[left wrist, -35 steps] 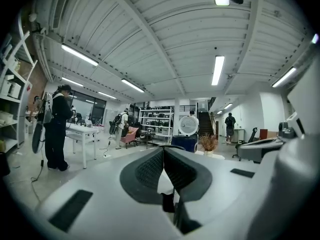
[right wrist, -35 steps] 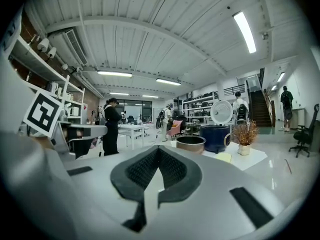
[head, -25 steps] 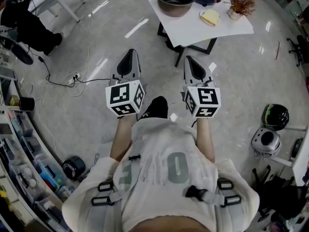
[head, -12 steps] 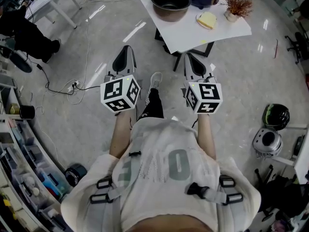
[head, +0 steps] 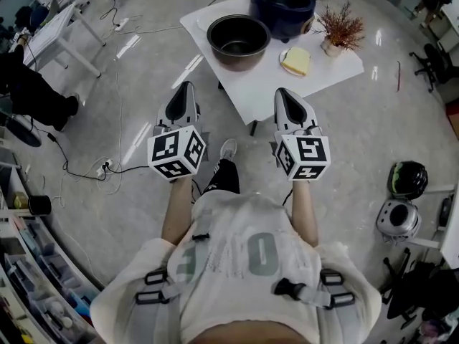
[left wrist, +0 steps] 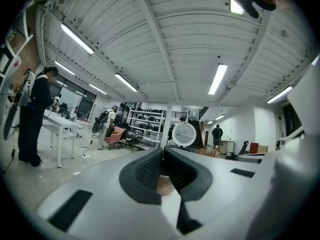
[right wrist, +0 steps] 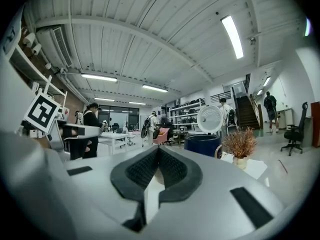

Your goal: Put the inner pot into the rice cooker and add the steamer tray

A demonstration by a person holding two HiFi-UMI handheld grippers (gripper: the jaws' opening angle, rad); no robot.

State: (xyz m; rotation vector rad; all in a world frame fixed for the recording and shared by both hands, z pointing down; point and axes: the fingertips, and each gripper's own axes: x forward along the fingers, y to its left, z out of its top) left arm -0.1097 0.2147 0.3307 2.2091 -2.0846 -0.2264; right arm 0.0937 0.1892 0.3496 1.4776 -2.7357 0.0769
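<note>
Bright, even indoor light comes from long ceiling tubes (left wrist: 218, 79), which show as white bars in both gripper views. In the head view the glossy floor (head: 373, 142) throws them back as pale streaks of glare, mostly left of the desk (head: 251, 92), whose white top is close to washed out. Shadows are soft and faint. All three views are fisheye: straight lines bow toward the edges, and black corners ring the gripper views. The left gripper (left wrist: 163, 151) and right gripper (right wrist: 157, 151) loom close to their lenses, grey and soft-focused, while the hall behind looks sharper. The head view is crisp, with no motion blur.
</note>
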